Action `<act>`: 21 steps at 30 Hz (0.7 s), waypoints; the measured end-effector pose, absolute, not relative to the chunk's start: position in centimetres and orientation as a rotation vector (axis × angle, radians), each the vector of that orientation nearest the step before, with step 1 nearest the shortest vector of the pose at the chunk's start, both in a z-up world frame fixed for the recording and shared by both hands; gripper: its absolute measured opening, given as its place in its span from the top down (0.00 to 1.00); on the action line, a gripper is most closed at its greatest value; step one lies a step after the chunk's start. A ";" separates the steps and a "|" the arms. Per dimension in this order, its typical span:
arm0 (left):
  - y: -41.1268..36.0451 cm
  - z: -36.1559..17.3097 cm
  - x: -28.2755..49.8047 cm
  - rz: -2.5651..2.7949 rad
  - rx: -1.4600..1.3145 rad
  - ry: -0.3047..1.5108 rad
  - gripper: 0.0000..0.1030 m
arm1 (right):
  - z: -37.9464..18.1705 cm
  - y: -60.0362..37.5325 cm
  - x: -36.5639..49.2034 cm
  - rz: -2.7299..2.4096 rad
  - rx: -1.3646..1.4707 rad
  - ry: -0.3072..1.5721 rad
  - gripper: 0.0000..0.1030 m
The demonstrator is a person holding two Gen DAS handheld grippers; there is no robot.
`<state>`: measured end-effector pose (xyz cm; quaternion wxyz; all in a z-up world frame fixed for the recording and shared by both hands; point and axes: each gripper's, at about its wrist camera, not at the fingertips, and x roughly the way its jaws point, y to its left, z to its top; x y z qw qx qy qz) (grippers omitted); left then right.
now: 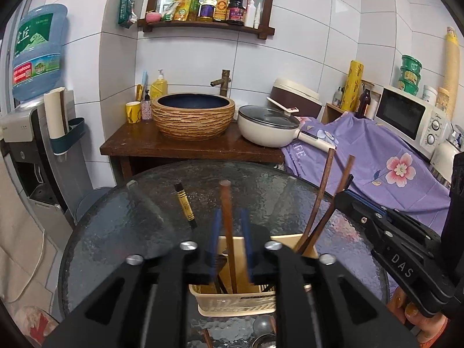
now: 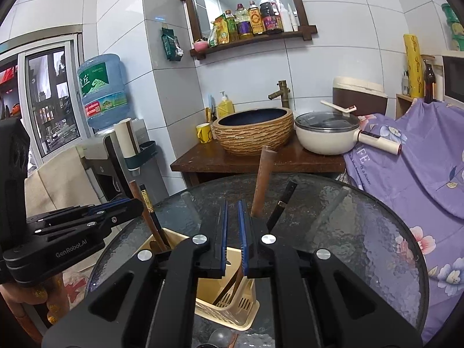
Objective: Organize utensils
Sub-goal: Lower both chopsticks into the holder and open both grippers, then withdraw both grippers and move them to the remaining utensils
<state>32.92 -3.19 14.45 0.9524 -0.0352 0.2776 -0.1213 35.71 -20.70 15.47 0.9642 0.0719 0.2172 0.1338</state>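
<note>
Left fingers [image 1: 217, 232] apart around brown chopstick [image 1: 227, 217]; right gripper [image 1: 406, 264], "DAS", state unclear.

Can read "DAS" in pale letters along the right gripper [image 1: 348, 200] arm seen from the left wrist camera, and "GenRobot.AI" along the left gripper [image 2: 127, 203] arm seen from the right one. Also "LIFE" plus a smaller line starting "is a" on the purple floral cloth [image 2: 414, 156], though the rest blurs out. Green label on the water jug [image 2: 103, 90] shows big Chinese characters with tiny "TIGER HILL" above, bottle labels on the wall shelf [image 2: 252, 42] too small to make out.
</note>
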 end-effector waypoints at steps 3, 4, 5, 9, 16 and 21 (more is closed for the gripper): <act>-2.8 14.4 31.5 -0.246 -0.086 0.535 0.47 | 15.5 -21.0 34.4 0.264 0.137 0.409 0.74; -2.6 14.2 30.6 -0.256 -0.094 0.521 0.45 | 15.5 -21.2 33.6 0.263 0.138 0.387 0.59; -2.3 13.9 29.9 -0.259 -0.096 0.513 0.39 | 15.5 -21.3 32.9 0.261 0.138 0.368 0.53; -1.6 11.8 27.2 -0.242 -0.095 0.514 0.30 | 14.4 -21.8 30.4 0.246 0.119 0.375 0.53; -1.9 4.9 24.2 -0.212 0.024 0.654 0.33 | 8.2 -22.1 28.9 0.257 0.148 0.583 0.53; -3.4 0.8 22.5 -0.283 0.118 0.758 0.46 | 3.4 -22.1 28.1 0.243 0.173 0.695 0.53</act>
